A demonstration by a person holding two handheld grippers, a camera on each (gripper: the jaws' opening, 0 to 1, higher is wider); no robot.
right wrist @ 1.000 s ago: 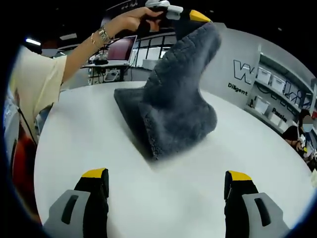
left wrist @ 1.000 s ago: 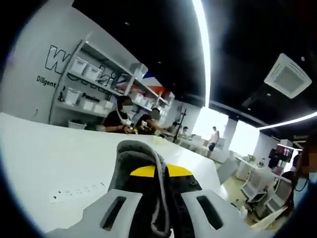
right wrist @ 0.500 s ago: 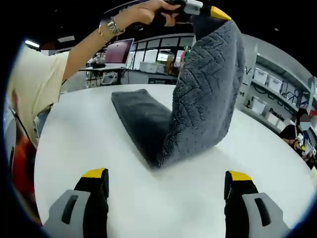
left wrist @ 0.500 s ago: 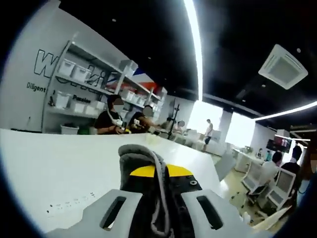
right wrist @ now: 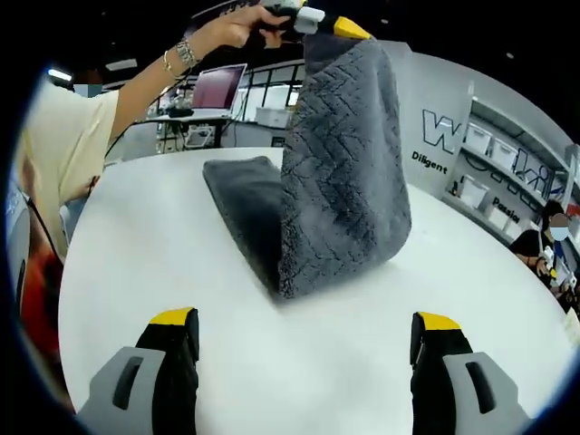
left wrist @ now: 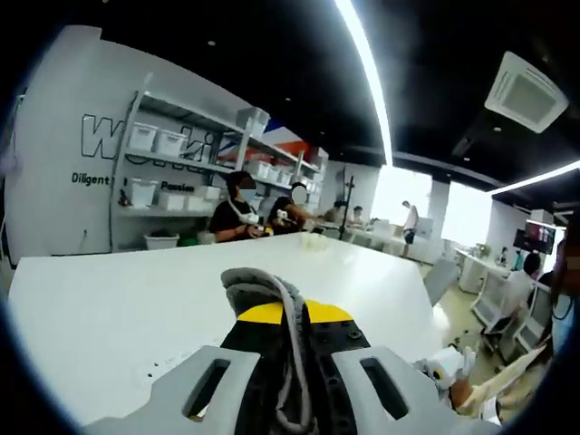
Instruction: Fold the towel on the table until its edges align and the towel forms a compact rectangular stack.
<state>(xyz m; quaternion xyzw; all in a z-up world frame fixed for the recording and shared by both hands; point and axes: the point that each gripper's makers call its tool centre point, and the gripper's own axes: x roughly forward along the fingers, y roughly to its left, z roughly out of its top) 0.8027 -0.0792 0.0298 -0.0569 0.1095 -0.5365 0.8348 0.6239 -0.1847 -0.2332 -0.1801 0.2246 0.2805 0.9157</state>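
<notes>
The left gripper (right wrist: 317,20) is clamped on a corner of the grey towel (right wrist: 335,181), holding it up above the white table (right wrist: 163,263). The towel hangs down from it, its lower part lying folded on the table. The right gripper (right wrist: 304,349) hovers low before the towel, jaws wide apart, holding nothing.

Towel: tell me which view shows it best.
The right gripper view. There the grey towel shows nearly whole, one end lifted by the left gripper, the rest flat on the white table. The left gripper view catches just a bunched edge pinched between its fingers.
</notes>
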